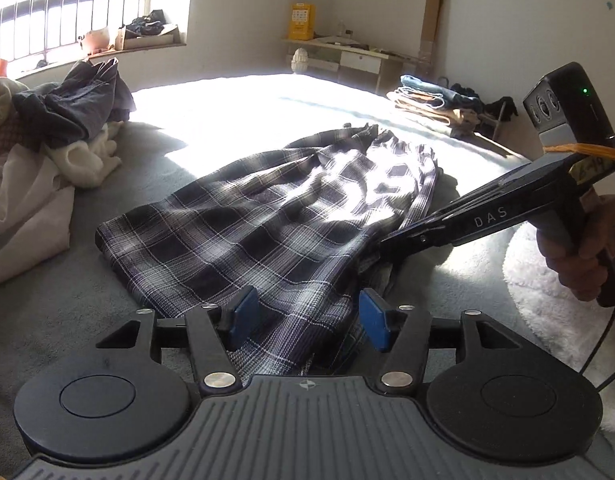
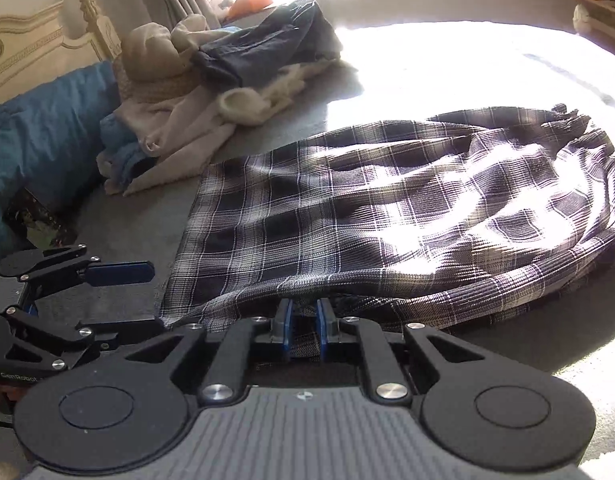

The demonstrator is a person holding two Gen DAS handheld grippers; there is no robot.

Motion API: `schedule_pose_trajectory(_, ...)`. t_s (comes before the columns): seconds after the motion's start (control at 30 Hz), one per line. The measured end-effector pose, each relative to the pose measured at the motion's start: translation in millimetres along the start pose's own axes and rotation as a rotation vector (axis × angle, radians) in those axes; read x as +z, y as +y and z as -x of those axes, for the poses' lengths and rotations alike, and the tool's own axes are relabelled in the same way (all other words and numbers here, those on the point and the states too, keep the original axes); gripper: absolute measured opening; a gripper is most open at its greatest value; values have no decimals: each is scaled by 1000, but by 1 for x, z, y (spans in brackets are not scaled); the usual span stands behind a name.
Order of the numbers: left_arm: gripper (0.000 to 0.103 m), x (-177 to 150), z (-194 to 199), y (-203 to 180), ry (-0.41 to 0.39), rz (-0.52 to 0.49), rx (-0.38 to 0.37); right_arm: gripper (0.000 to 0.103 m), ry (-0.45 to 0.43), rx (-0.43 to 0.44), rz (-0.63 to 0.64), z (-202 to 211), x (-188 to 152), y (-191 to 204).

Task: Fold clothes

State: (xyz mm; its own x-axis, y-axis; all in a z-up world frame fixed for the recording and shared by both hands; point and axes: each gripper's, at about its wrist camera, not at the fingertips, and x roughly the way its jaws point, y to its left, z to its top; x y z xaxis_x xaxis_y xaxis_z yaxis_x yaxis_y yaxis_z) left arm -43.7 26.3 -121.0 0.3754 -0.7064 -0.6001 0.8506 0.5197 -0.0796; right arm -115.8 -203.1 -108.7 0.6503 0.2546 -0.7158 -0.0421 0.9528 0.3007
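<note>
A plaid garment [image 1: 275, 216] is seen spread on a grey bed cover [image 1: 59, 300], its near edge lying between the parted blue pads [image 1: 243, 316] of the left gripper [image 1: 309, 320], which are not pressed on it. The garment's right edge is reached by the right gripper [image 1: 381, 246], carried in a hand [image 1: 583, 248] at the right, its tips buried in the cloth so that the grip cannot be judged there. A heap of unfolded clothes [image 1: 67, 120] is seen at the left, and a folded stack [image 1: 431, 100] far right.
</note>
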Motion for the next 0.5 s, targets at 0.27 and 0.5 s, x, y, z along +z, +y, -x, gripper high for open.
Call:
schedule_pose_trajectory(0.27,30,-12,-51,-13,119,-95,114,13,14,18,16,-8,-1,5)
schedule_pose_trajectory(0.5,24,-17,-44,-29,129,-251,176,13,26,-20,-29,-10,-1,-8)
